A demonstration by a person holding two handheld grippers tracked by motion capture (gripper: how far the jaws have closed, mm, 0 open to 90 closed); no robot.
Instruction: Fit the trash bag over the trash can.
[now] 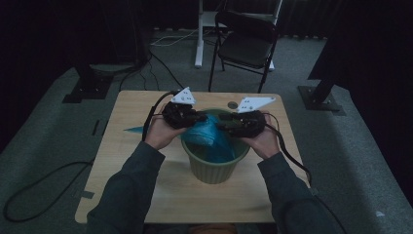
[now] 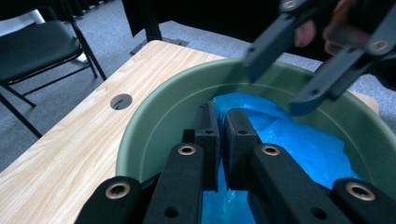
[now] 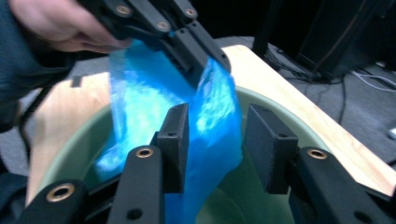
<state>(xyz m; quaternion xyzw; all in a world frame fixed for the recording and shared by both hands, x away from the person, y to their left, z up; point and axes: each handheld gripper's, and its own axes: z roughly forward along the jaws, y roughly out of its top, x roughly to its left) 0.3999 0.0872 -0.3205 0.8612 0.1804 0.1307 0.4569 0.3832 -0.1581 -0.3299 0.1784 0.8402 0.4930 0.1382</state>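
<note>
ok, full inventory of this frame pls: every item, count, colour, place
round green plastic bin: 1, green, middle of the table, between the two hands
thin blue plastic bag: 1, blue, partly down inside the bin, upper edge lifted over the left rim
light wooden table: 1, pale wood grain, round hole near its far edge
black folding chair: 1, black, on the floor beyond the table
black stand bases: 2, black, floor at far left and far right of the table
grey carpet floor: 1, grey, with loose cables
left gripper: 1, black, jaws pinching the bag over the bin
right gripper: 1, black, jaws apart with the bag between them
hands: 2, dark sleeves, one on each gripper
</note>
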